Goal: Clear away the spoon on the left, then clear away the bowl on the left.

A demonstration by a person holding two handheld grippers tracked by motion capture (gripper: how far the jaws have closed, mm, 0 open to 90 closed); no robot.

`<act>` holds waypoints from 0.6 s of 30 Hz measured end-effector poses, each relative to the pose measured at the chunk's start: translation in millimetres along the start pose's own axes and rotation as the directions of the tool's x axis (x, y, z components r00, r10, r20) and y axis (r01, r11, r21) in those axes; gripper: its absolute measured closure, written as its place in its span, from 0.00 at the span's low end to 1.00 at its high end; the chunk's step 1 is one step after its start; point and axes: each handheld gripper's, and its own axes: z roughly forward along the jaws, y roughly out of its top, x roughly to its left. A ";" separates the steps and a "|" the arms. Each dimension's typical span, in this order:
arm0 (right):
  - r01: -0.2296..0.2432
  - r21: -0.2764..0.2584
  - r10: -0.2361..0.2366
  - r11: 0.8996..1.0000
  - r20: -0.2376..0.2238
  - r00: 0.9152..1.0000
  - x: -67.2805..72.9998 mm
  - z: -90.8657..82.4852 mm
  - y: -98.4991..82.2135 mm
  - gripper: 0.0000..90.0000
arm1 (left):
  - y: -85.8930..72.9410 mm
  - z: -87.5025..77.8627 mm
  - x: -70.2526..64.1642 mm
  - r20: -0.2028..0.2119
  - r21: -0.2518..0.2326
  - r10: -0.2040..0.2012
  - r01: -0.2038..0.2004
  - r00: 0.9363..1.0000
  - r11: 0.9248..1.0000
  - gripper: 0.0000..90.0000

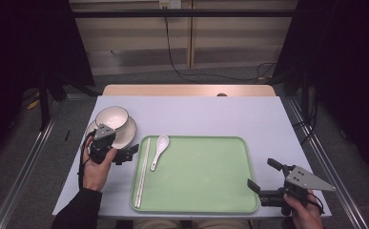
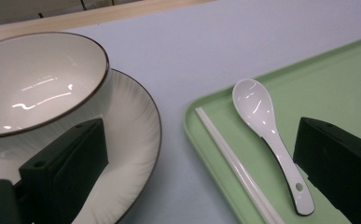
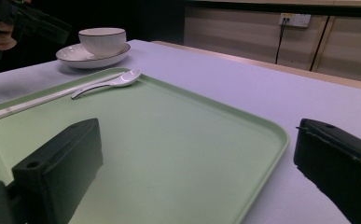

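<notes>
A green tray (image 1: 206, 176) lies on the pale table (image 1: 210, 114). At the tray's left end rest a white spoon (image 1: 159, 150) and white chopsticks (image 1: 143, 172), side by side. Left of the tray, a white bowl (image 1: 111, 118) sits on a white plate (image 1: 127, 133). My left gripper (image 1: 127, 155) hovers between plate and tray, open, with nothing in it. The left gripper view has the bowl (image 2: 33, 88), plate (image 2: 131, 130), spoon (image 2: 267, 130) and chopsticks (image 2: 234, 163) beyond my left gripper (image 2: 201, 158). My right gripper (image 1: 263, 175) is open over the tray's right edge (image 3: 271, 135), empty (image 3: 197, 163).
The table's far edge meets a wooden strip (image 1: 187, 89). Metal rails (image 1: 25, 162) run along both sides of the table. A wall socket with a cable (image 3: 295, 19) is behind. The right gripper view has the other hand and gripper (image 3: 33, 23) at its top left.
</notes>
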 end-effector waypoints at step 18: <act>0.002 0.000 -0.002 1.000 0.001 1.000 0.2 0.1 0.2 0.01 | 8.5 -15.6 34.9 -0.061 -0.017 -0.025 0.024 0.998 1.000 0.03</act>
